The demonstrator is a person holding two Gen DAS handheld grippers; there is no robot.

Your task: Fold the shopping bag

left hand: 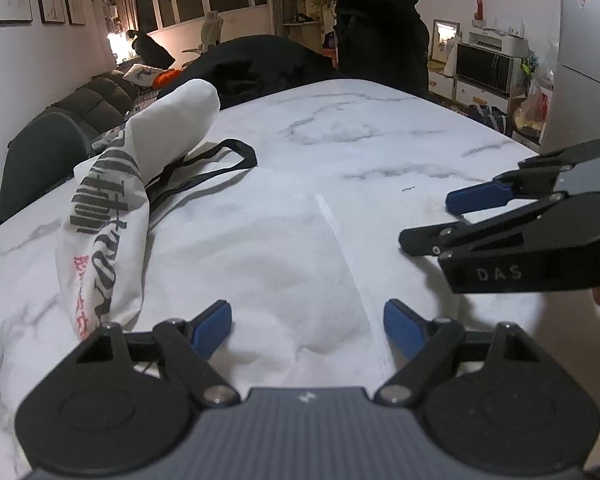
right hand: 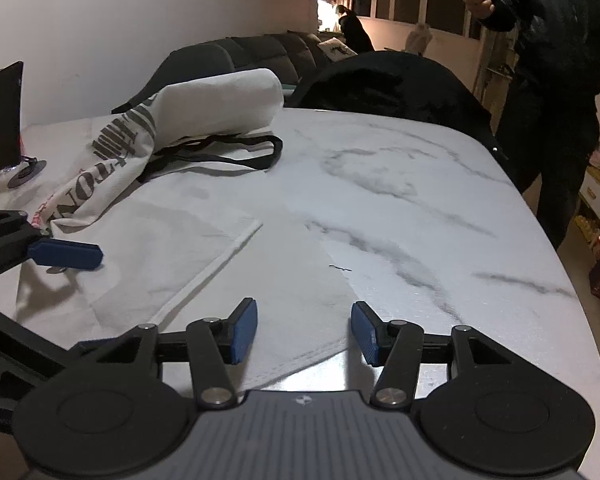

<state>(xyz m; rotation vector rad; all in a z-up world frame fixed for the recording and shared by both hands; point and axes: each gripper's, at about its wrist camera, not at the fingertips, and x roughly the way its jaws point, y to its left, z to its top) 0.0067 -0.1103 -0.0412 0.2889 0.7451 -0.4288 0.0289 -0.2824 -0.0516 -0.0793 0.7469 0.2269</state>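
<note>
Left gripper (left hand: 308, 330) stood wide apart, nothing between fingers, above flat part of white shopping bag (left hand: 260, 248). Right gripper (right hand: 304, 330) also wide, empty, over bag corner. Bag lay on marble table (right hand: 420, 184), one side bunched up, black handles (right hand: 224, 154) loose beside it.

Room's looking dim w/ warm lamp (left hand: 114, 42) glowing far back; overhead light glaring off marble table (right hand: 380, 264); bag straps (left hand: 220, 160) casting soft shadows; fisheye bending edges, corners vignetting; nearby cloth blurring slightly

White printed shopping bag (right hand: 172, 248), partly folded (black handles (right hand: 236, 152) loose), on table
</note>
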